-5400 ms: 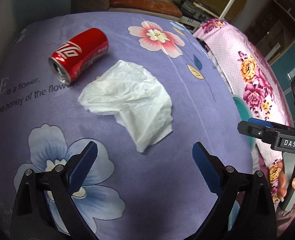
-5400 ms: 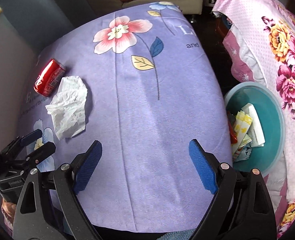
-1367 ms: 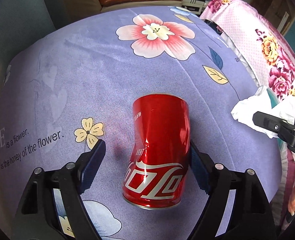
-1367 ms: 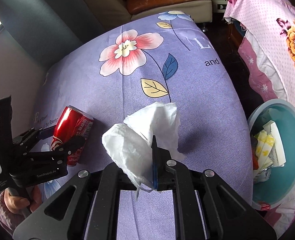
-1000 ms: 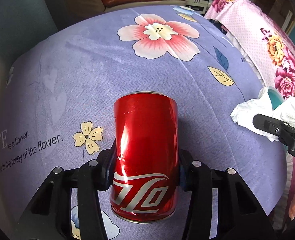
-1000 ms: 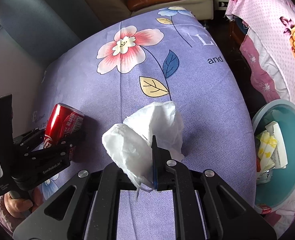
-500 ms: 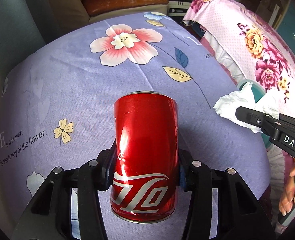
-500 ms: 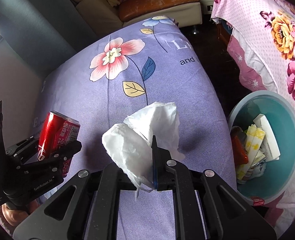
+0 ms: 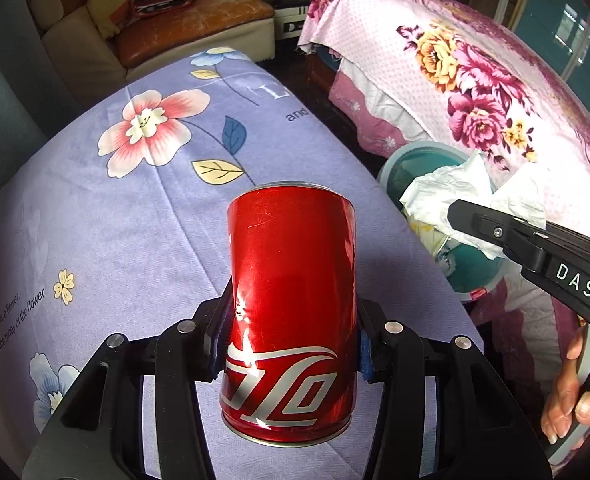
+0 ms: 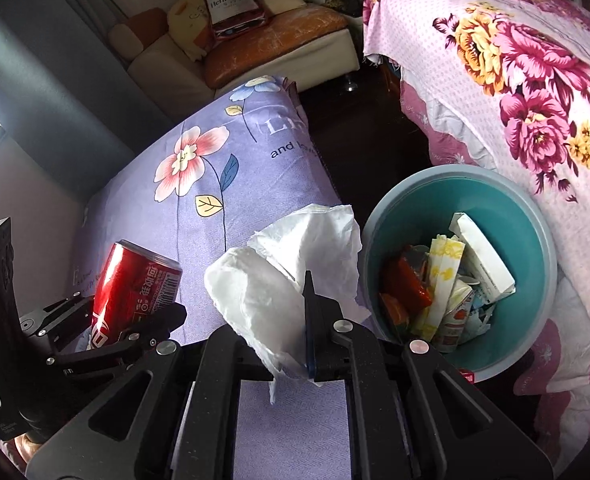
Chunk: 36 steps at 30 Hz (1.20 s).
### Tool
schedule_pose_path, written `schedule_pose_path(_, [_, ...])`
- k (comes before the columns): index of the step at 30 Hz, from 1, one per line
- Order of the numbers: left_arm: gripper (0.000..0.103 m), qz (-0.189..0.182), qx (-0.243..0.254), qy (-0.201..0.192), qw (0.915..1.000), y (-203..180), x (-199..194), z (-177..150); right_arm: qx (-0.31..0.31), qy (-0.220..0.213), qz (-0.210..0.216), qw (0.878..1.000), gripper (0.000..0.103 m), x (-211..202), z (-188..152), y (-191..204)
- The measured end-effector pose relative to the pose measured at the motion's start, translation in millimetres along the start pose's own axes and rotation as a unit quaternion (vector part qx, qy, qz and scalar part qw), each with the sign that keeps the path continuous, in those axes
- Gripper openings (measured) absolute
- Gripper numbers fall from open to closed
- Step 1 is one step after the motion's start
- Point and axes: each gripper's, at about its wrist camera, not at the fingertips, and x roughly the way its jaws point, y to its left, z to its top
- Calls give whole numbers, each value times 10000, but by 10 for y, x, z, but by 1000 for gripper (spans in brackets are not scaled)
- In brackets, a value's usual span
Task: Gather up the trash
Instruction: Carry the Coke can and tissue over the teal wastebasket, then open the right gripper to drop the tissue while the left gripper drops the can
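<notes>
My left gripper (image 9: 289,346) is shut on a red cola can (image 9: 291,304) and holds it above the purple flowered cloth (image 9: 135,220). The can also shows in the right wrist view (image 10: 135,284), held in the left gripper (image 10: 135,326). My right gripper (image 10: 299,320) is shut on a crumpled white tissue (image 10: 291,264), held above the cloth's right edge beside the teal trash bin (image 10: 543,240). In the left wrist view the tissue (image 9: 451,188) and right gripper (image 9: 467,220) hang in front of the bin (image 9: 475,272).
The bin holds several wrappers and boxes (image 10: 447,276). A pink flowered bedspread (image 10: 527,80) rises right of the bin. A dark floor gap (image 10: 359,140) lies between the cloth-covered surface and the bed. A sofa (image 10: 263,40) stands at the back.
Both grippers have moved right toward the bin with their loads. The can has lifted off the cloth; the bin is now larger and closer in both views.
</notes>
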Motion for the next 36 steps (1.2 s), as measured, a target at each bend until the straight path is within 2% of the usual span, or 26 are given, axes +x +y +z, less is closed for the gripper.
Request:
schedule_pose_path(10, [49,-117,439,84,9989,-624,60,76,502,-282,-201,9981,9,-296,-127,-645])
schedule_pose_path(18, [49,-182,779,149,9967,-959,169,200,948,-396,-380,9940,9,-379,-169,-1113])
schedule_pose_path(29, [49,-419,997,281,9937,-1278,513,515,1206,-368,-704,9895,10,-375,-112,-1459])
schedule_pose_path(36, [49,-608,964,363,9928,-1352,707,697,1247,-292,-874,9879,10,-333,-4,-1574])
